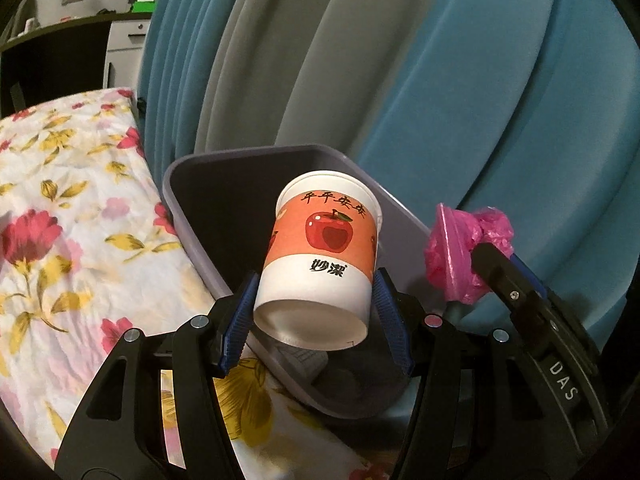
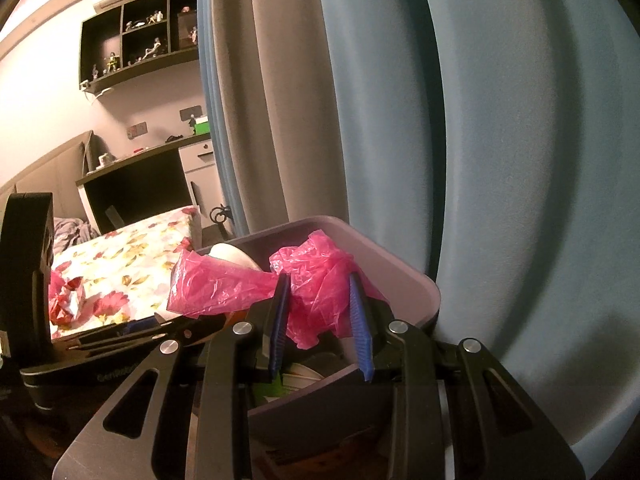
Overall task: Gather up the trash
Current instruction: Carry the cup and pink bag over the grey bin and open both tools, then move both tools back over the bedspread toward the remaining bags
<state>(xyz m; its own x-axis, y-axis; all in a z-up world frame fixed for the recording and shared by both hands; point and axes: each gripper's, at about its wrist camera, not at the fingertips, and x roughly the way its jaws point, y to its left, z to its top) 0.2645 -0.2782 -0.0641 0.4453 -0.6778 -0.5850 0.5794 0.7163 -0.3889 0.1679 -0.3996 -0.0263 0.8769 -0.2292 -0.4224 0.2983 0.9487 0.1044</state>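
Note:
My left gripper (image 1: 314,300) is shut on a paper cup (image 1: 320,256) with an orange apple band, held tilted over the open grey trash bin (image 1: 184,200). My right gripper (image 2: 320,312) is shut on a crumpled pink plastic bag (image 2: 316,280) above the same bin (image 2: 404,276). The bag (image 1: 460,252) and the right gripper's body show at the right of the left wrist view. The cup's white rim (image 2: 236,256) peeks behind the bag in the right wrist view. Paper trash lies inside the bin.
A bed with a floral sheet (image 1: 72,220) lies left of the bin. A crumpled red and white wrapper (image 2: 66,302) lies on the sheet. Blue and grey curtains (image 1: 440,80) hang right behind the bin. A desk and wall shelves (image 2: 140,40) stand far back.

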